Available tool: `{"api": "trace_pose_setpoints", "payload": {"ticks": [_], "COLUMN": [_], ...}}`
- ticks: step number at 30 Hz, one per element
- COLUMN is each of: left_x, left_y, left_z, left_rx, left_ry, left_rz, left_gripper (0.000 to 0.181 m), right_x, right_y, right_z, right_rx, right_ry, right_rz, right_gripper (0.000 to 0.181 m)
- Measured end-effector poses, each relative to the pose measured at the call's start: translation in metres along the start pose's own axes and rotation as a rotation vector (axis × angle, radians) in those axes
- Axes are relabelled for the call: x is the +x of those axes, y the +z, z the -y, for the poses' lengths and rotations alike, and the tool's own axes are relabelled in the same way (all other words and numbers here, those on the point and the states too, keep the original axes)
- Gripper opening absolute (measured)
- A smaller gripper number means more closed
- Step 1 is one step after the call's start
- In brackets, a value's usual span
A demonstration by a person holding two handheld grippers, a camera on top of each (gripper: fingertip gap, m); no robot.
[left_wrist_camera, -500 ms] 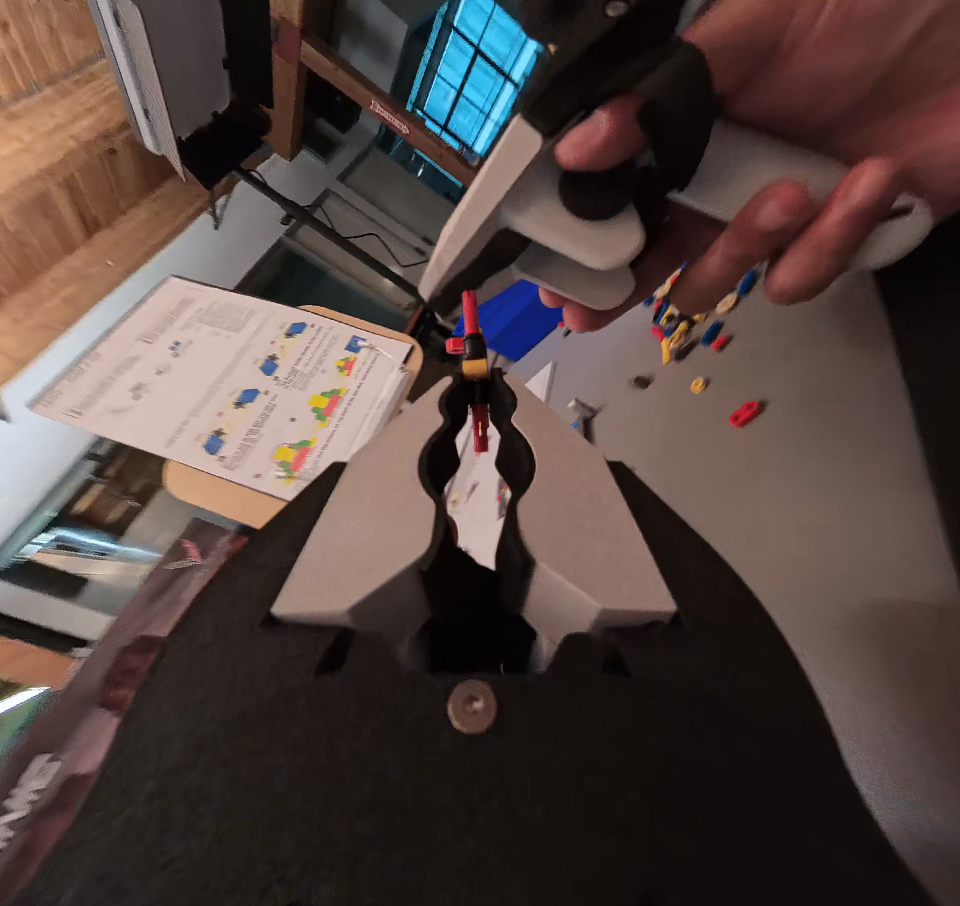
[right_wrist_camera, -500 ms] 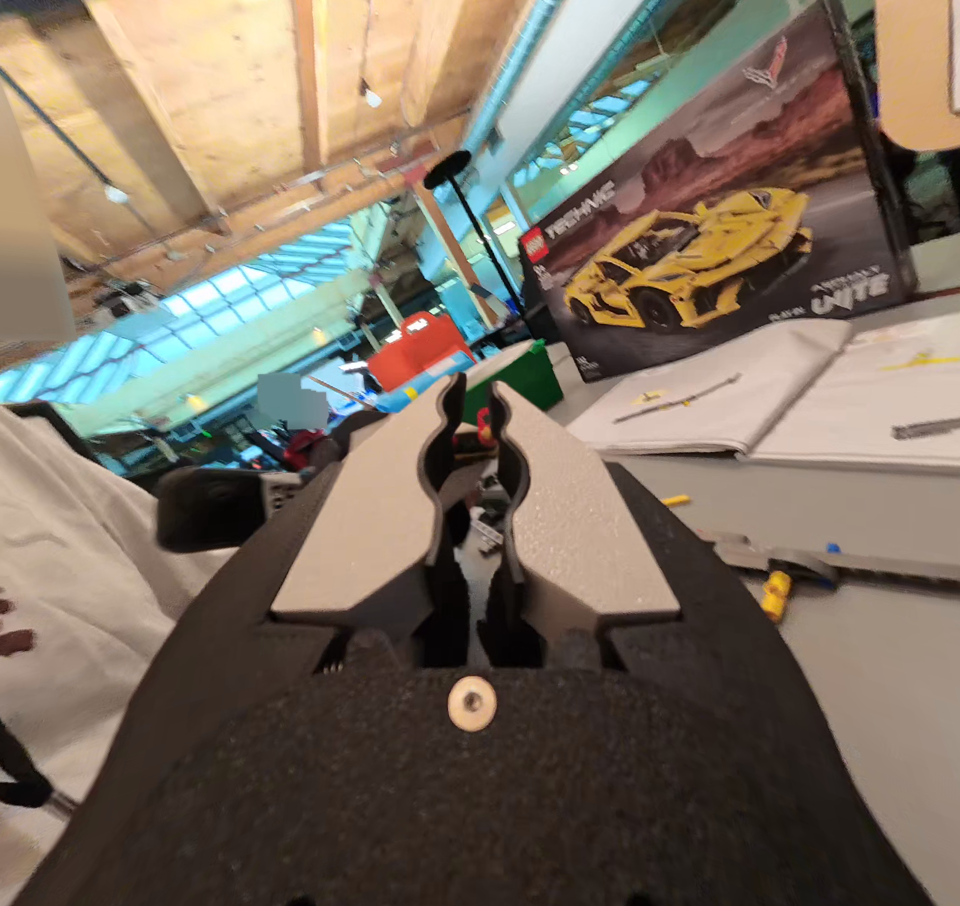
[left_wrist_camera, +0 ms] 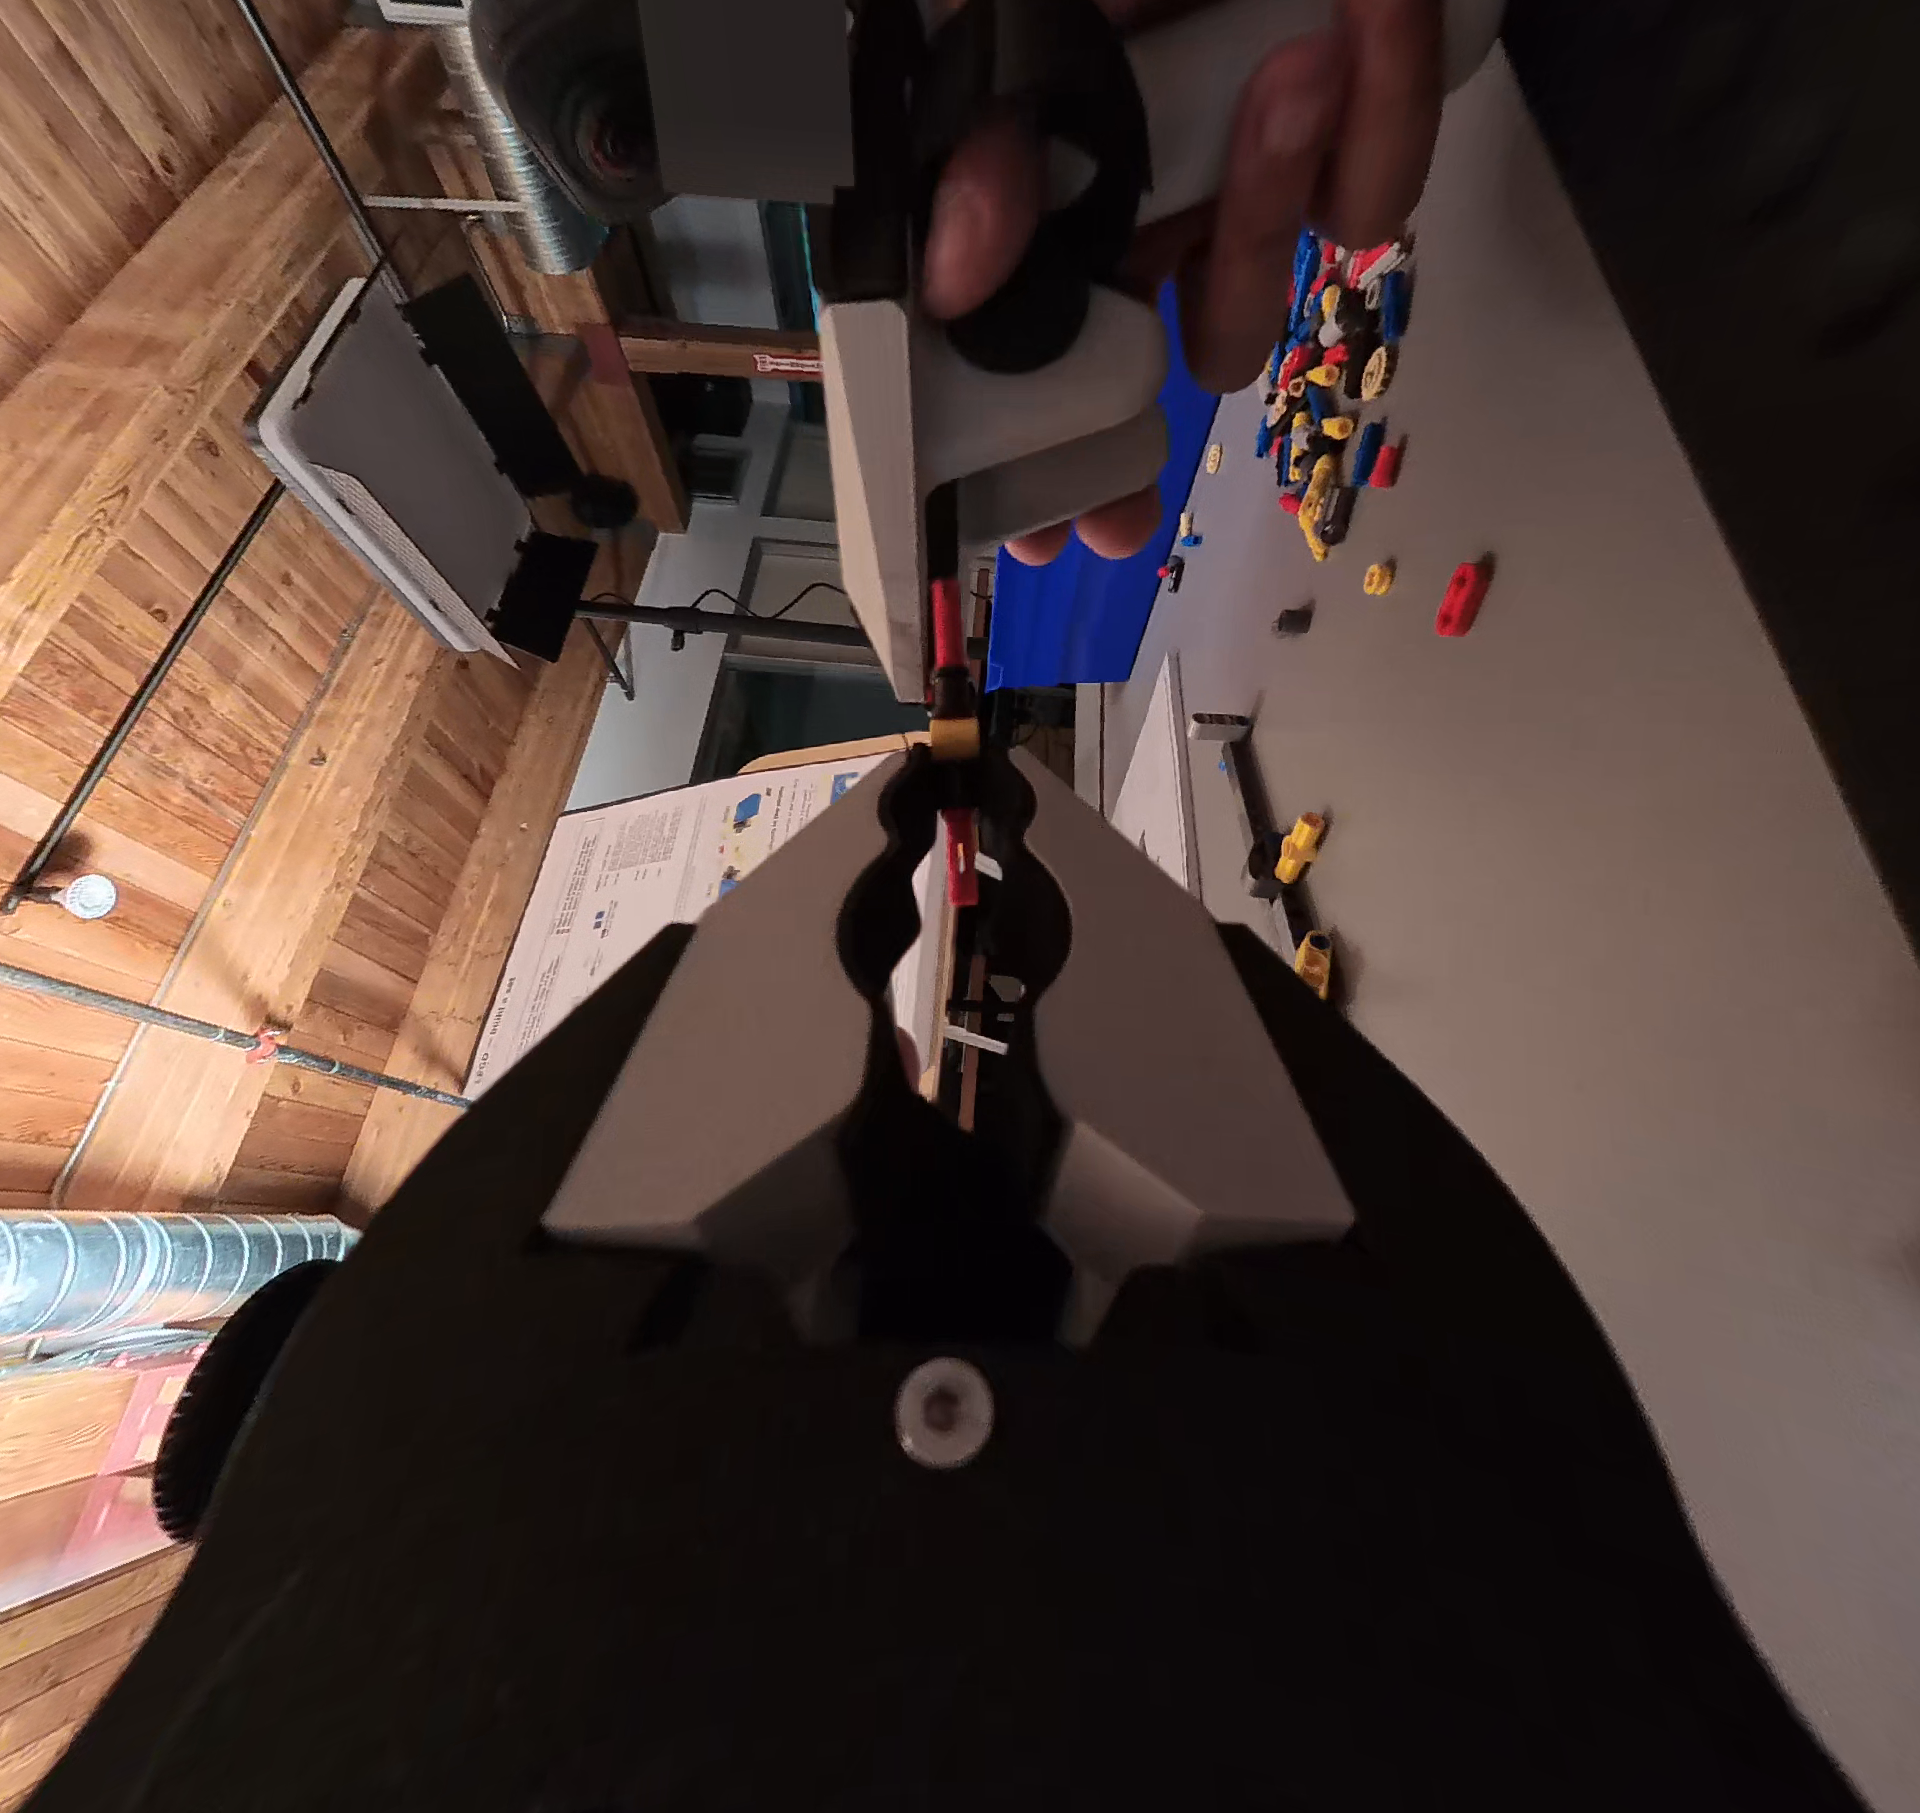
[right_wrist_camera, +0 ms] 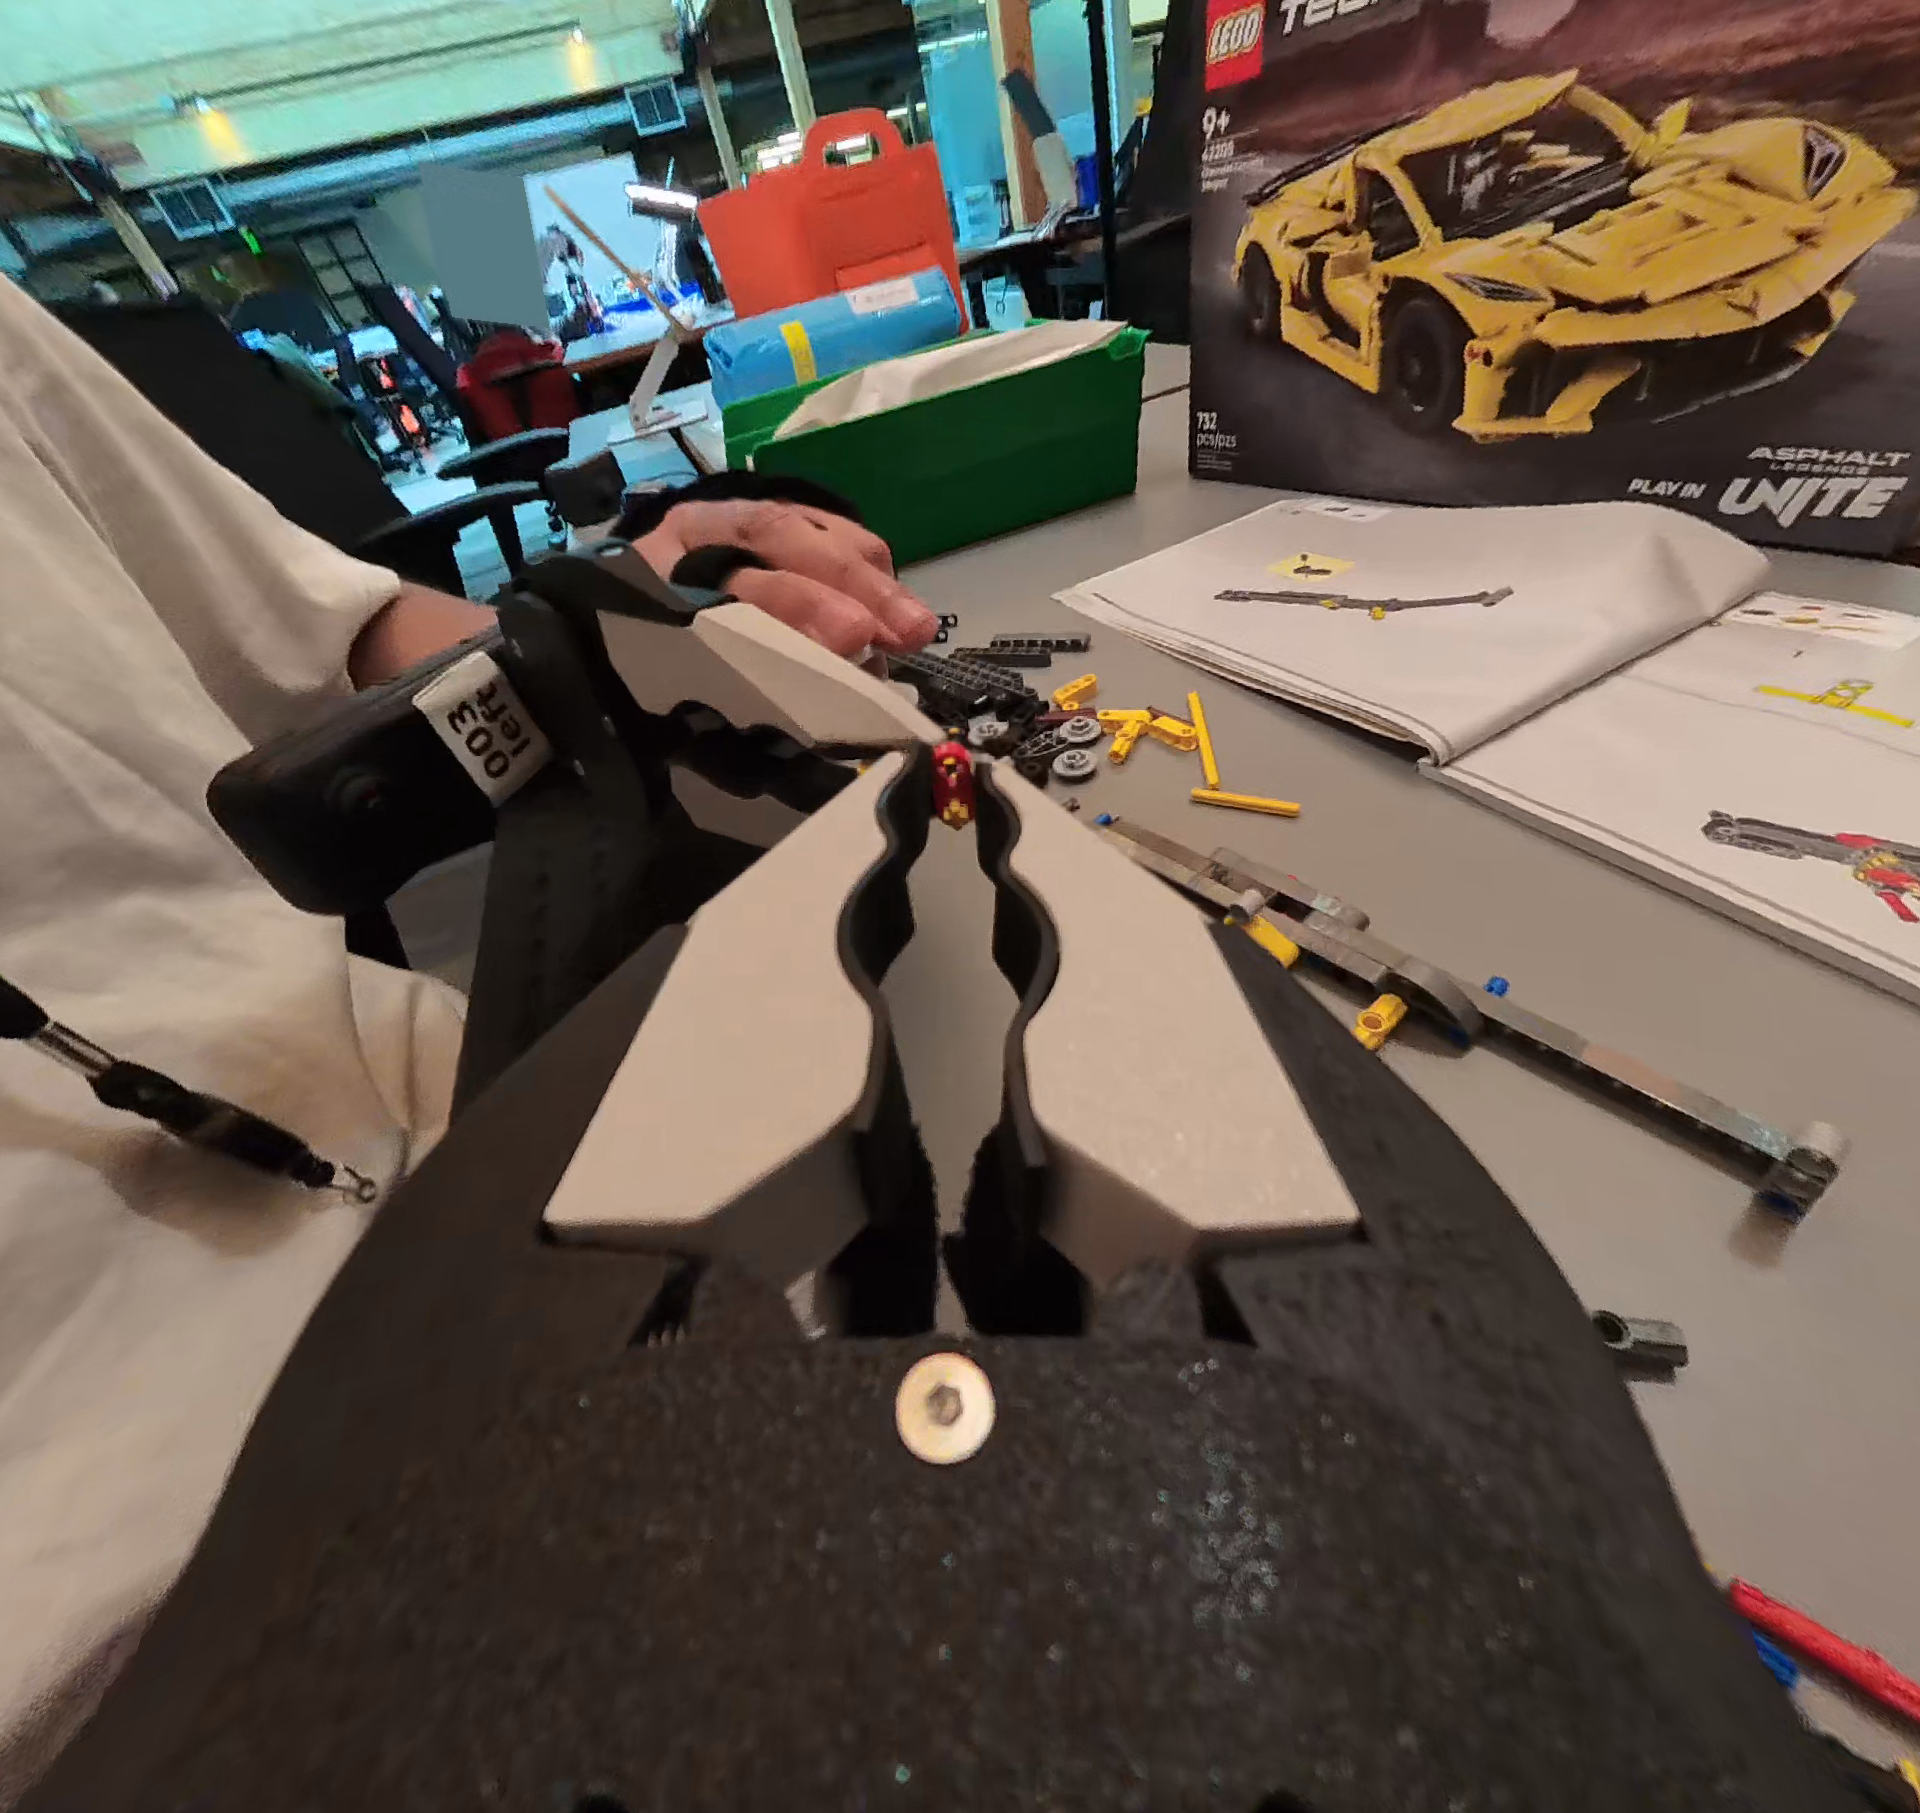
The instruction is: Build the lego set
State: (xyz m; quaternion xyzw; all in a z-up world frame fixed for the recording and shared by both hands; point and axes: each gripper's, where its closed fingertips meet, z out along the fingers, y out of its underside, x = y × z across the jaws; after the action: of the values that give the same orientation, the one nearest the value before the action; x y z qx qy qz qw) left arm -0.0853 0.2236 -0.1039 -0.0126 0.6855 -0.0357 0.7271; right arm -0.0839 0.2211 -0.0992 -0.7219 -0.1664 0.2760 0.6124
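Workshop, grey tabletop [right_wrist_camera: 1455,890]. Left hand-held gripper [left_wrist_camera: 951,776] clenched on red axle [left_wrist_camera: 961,864] with yellow bush [left_wrist_camera: 952,735], held above tabletop. Right hand-held gripper [right_wrist_camera: 951,787] tips grasp same axle's other end. Loose parts pile [left_wrist_camera: 1335,381] at far edge. Grey beam [right_wrist_camera: 1455,1015] near manual [right_wrist_camera: 1434,620]; box [right_wrist_camera: 1558,205] behind.

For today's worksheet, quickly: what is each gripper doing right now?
Left gripper: shut on the red axle with yellow bush.
Right gripper: shut on the same axle's other end.
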Motion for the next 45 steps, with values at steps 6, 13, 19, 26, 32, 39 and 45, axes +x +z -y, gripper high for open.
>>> {"api": "trace_pose_setpoints", "payload": {"ticks": [6, 13, 19, 26, 32, 39, 45], "left_x": [0.002, 0.01, 0.016, 0.017, 0.018, 0.017, 0.024], "left_y": [0.002, 0.011, 0.017, 0.02, 0.021, 0.024, 0.023], "left_z": [0.0, -0.012, -0.017, -0.02, -0.023, -0.02, -0.026], "left_rx": [-0.015, -0.121, -0.18, -0.238, -0.276, -0.253, -0.266], "left_ry": [0.011, -0.123, -0.153, -0.131, -0.131, -0.078, -0.081], "left_rz": [-0.001, -0.067, -0.109, -0.106, -0.113, -0.084, -0.114], "left_gripper": [0.005, 0.008, 0.005, 0.006, 0.006, 0.006, 0.006], "right_x": [0.002, 0.005, 0.007, 0.01, 0.013, 0.012, 0.014], "right_y": [-0.003, 0.001, 0.007, 0.009, 0.012, 0.007, 0.011], "right_z": [-0.002, -0.007, -0.013, -0.013, -0.014, -0.012, -0.02], "right_rx": [-0.01, -0.038, -0.072, -0.056, -0.055, -0.049, -0.096], "right_ry": [-0.022, -0.086, -0.115, -0.109, -0.097, -0.07, -0.118], "right_rz": [0.005, -0.037, -0.071, -0.083, -0.091, -0.063, -0.096], "right_gripper": [0.007, 0.006, 0.006, 0.007, 0.006, 0.009, 0.004]}}
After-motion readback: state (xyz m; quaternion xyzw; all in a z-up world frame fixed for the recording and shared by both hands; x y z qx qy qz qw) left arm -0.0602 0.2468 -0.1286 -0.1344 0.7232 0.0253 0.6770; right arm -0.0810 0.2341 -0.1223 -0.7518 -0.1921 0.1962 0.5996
